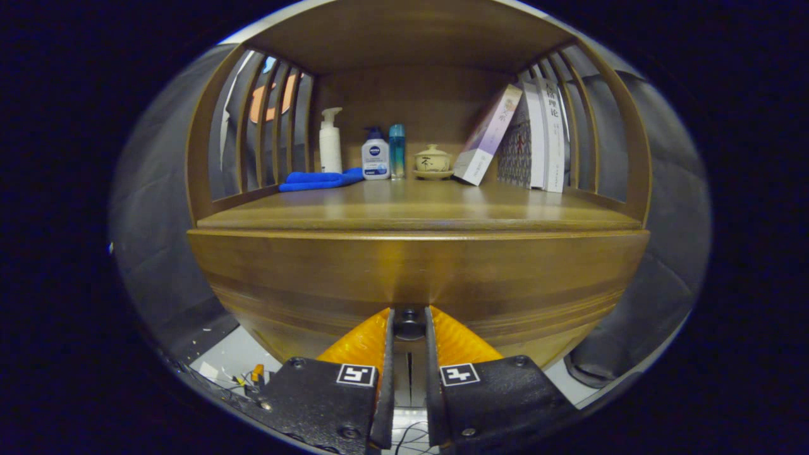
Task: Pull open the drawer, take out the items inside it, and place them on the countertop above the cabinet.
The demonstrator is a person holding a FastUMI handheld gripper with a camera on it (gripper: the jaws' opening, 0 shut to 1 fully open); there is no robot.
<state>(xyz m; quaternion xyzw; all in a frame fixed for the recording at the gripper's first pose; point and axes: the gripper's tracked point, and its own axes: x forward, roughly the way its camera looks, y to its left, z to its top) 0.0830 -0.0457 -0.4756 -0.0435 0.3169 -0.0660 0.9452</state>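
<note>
A brown wooden cabinet fills the view, its drawer front [417,272] right ahead of me. A small dark round knob [409,322] sits low on that front. My gripper [409,319] is shut on the knob, one finger pressing on each side of it. Above the drawer lies the wooden countertop [417,205], a shelf bay with slatted sides. The drawer's inside is hidden.
At the back of the countertop stand a white pump bottle [330,142], a small white bottle with a blue cap [375,155], a slim blue bottle [397,150], a lidded ceramic cup [433,159] and leaning books [528,136]. A folded blue cloth [319,180] lies at the left.
</note>
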